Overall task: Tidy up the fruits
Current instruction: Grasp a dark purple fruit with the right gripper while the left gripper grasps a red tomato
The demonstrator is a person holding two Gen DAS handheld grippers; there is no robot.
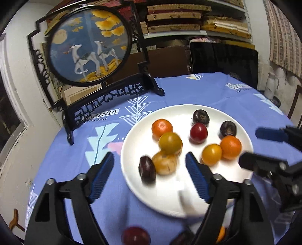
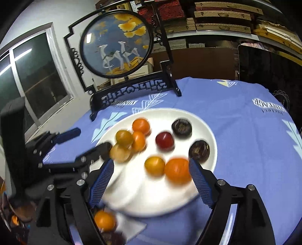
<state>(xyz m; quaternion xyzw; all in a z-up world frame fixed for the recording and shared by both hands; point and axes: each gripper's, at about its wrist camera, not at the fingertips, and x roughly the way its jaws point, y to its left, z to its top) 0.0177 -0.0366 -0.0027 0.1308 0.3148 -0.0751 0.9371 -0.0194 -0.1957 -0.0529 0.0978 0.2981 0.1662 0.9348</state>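
Left gripper [image 1: 150, 176] hangs over the near left rim of the white plate [image 1: 169, 199], fingers apart and empty; fruits [image 1: 170, 143] lie scattered on the plate. Only the left view shows a red fruit [image 1: 135, 235] off the plate, near. Right gripper [image 2: 151, 179], fingers apart, straddles an orange fruit [image 2: 177, 170]; only its view shows the window [image 2: 34, 79].

White walls [image 2: 56, 17], dark window [image 2: 37, 75], cluttered shelves [image 1: 188, 22] behind
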